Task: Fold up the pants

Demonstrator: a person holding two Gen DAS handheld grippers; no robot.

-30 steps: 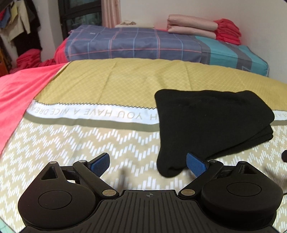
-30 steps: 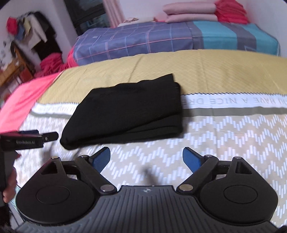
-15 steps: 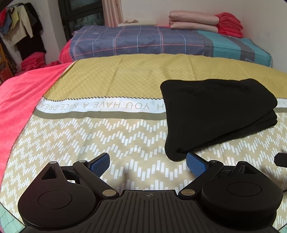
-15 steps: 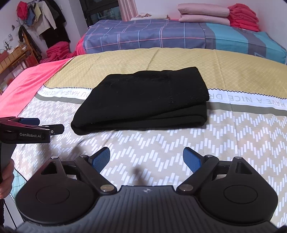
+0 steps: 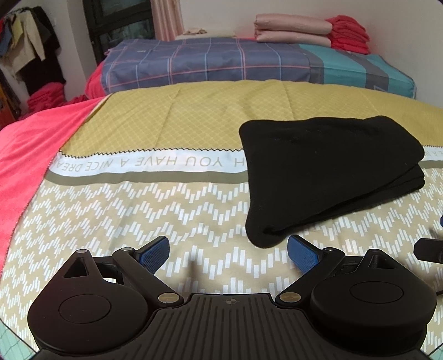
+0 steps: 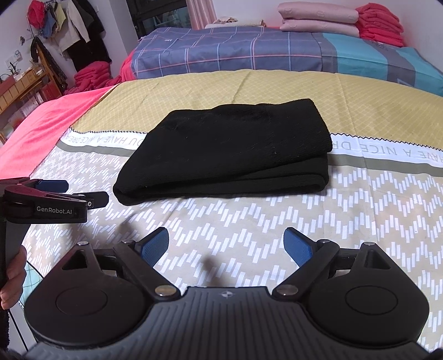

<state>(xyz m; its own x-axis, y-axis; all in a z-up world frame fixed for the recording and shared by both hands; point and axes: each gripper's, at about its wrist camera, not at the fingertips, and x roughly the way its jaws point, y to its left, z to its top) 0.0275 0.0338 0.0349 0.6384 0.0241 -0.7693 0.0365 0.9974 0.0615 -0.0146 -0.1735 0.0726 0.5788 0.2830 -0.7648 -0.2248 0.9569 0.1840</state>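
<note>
Black pants (image 5: 329,171) lie folded into a thick flat bundle on the patterned bedspread (image 5: 138,210), seen again in the right wrist view as pants (image 6: 227,149). My left gripper (image 5: 228,250) hovers open just short of the bundle's near left corner, nothing between its blue pads. The right gripper (image 6: 226,243) also stands open and empty, a short way in front of the bundle's near edge. From the right wrist view the left gripper (image 6: 83,191) shows side-on at the far left, held by a hand (image 6: 12,279).
A pink blanket (image 5: 25,155) covers the bed's left side. Behind stands a second bed with a plaid cover (image 6: 235,52), stacked pink pillows (image 6: 315,18) and red folded cloth (image 6: 380,23). Clothes hang at the back left (image 6: 69,25).
Both views have pulled back from the pants, so the bundle sits farther from the fingers. The left gripper's pad, which overlapped the pants' near corner, is now clear of it. Both stay open.
</note>
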